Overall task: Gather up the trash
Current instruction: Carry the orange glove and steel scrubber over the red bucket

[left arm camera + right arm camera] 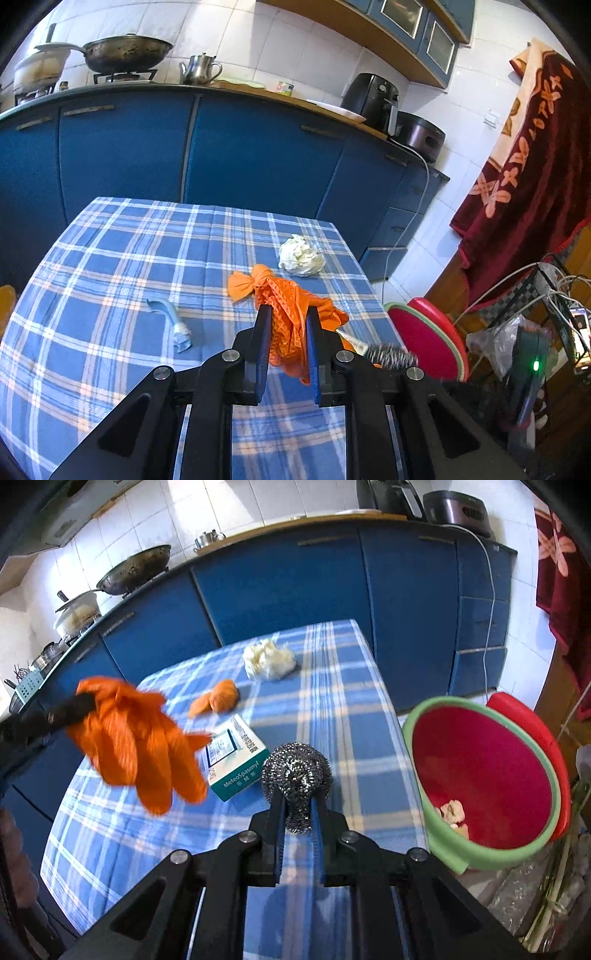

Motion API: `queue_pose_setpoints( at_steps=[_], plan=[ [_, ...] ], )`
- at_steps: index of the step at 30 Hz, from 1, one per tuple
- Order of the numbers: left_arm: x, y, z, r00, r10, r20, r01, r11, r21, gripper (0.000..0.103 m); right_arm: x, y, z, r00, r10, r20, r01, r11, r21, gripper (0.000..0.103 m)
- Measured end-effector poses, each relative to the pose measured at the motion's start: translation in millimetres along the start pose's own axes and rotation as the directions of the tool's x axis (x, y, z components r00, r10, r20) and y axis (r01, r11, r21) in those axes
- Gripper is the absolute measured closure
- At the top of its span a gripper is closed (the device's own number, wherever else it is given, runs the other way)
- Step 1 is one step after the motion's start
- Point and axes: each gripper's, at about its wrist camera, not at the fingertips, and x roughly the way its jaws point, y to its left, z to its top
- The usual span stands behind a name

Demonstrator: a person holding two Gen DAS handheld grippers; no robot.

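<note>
Right now the blue-and-white checked tablecloth (110, 258) on the table serves as the landmark for everything else. Toward its left part, seen from the left wrist camera, lies a small crumpled pale-blue scrap (173, 323), flat on the cloth. Just right of that, the left gripper (286, 334) has its two fingers pinched narrowly on an orange rubber glove (288, 321), which hangs lifted off the cloth; in the right wrist view the same glove (140, 738) dangles blurred above the cloth's left side. Beyond it on the cloth rest a small orange knotted bundle (219, 698) and, nearer the far edge, a crumpled white paper wad (267, 659). A white-and-teal cardboard medicine box (236, 762) sits on the cloth between the glove and the right gripper (297, 810), whose fingers are clamped close on a round steel-wool scouring ball (295, 771) held above the cloth. Off the cloth's right edge stands a red bin with a green rim (487, 860), with a few pale scraps at its bottom.
</note>
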Motion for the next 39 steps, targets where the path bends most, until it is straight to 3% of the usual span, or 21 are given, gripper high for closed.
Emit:
queue_pose_setpoints(
  at_steps=[6,15,28,39],
  plan=[
    [29.0,-15.0,0.6,1.0,0.011,-0.017,-0.01,1.0,0.021,0.085,2.7,-1.7,-8.4,1.0,0.009,-0.012,-0.009,1.0,-0.009,0.088],
    [76.9,-26.3,-22.1,0.989,0.071,-0.13,-0.062,0.996,0.065,0.086,-2.4,-12.3,-11.9,0.999,0.047,-0.003,-0.047,0.999,0.015,0.088],
    [94.0,-39.0,-32.2,0.978,0.121,-0.17,-0.102,0.988,0.117,0.087,-32.1,-42.8,-20.8,0.999,0.042,0.027,-0.044,0.996,0.081,0.088],
    [95.9,-44.3,-31.9,0.978,0.113,-0.178,-0.092,0.988,0.121,0.087,-69.6,-64.9,-13.8,0.992,-0.004,0.129,-0.011,0.993,0.117,0.088]
  ],
)
